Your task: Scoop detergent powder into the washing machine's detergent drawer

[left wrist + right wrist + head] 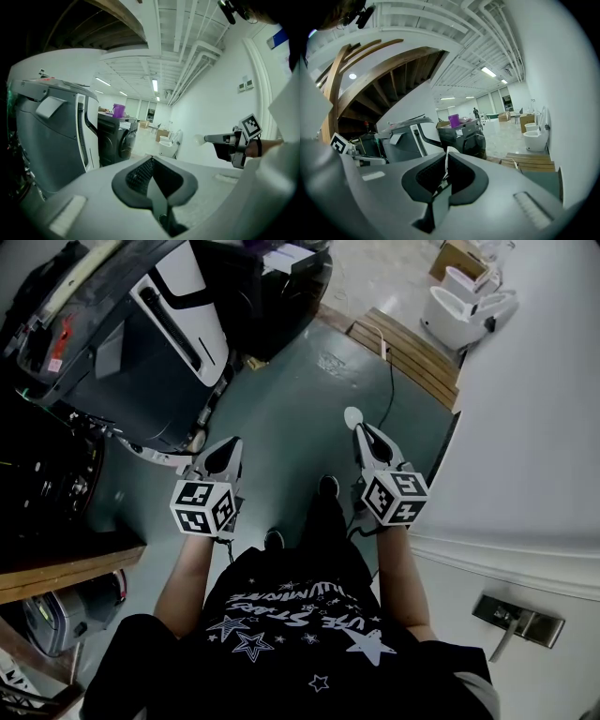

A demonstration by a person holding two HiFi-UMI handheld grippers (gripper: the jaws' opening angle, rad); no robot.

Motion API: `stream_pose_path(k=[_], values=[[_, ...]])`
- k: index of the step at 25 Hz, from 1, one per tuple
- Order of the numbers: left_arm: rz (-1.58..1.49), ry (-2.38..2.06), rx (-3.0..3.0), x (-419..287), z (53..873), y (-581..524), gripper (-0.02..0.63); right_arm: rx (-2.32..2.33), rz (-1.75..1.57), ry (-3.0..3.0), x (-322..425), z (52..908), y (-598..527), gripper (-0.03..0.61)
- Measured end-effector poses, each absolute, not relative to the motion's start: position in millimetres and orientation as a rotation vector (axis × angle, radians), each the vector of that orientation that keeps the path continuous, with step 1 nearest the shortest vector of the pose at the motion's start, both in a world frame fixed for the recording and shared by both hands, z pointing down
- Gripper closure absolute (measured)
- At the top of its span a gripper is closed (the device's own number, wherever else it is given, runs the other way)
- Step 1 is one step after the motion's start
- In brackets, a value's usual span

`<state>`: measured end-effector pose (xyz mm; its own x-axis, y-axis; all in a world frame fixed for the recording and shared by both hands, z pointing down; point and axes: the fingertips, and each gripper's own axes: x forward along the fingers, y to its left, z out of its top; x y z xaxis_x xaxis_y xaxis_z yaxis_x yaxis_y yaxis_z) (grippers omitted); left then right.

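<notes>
My right gripper [361, 431] is shut on the handle of a small white scoop [352, 416], whose round bowl sticks out past the jaw tips. The scoop's bowl [200, 139] also shows in the left gripper view, ahead of the right gripper [220, 138]. In the right gripper view only a thin white handle edge [446, 161] shows between the pads. My left gripper [232, 446] is shut with nothing in it. Both are held at waist height over the floor. A dark grey washing machine [141, 352] with a white panel stands front left. No powder or drawer is visible.
A second black machine [281, 287] stands further back. Wooden pallets [412, 352] and white toilets [459, 310] lie along the white wall [534, 427] on the right. A wooden shelf [56, 568] juts in at left. A cable [390, 381] runs over the green floor.
</notes>
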<state>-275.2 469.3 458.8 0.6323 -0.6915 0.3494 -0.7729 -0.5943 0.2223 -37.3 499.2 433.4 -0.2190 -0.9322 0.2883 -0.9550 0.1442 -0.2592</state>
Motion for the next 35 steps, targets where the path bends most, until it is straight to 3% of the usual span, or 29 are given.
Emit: stream_pose_path(k=[8,20,35], values=[[0.351,-1.233,2.447,-234.4,469.0,413.1,0.612,1.911,0.634,-2.346,21.4,444.1,431.2,0.540],[0.325,-1.363,2.425,-105.1,445.5,296.4,0.612,1.771,0.631,-2.473,145.6,428.8,293.5,0.540],[0.349,-1.456,2.338,-93.1,456.5,221.5,0.612,1.619,0.715,-2.529,151.4,449.0,203.9,0.540]])
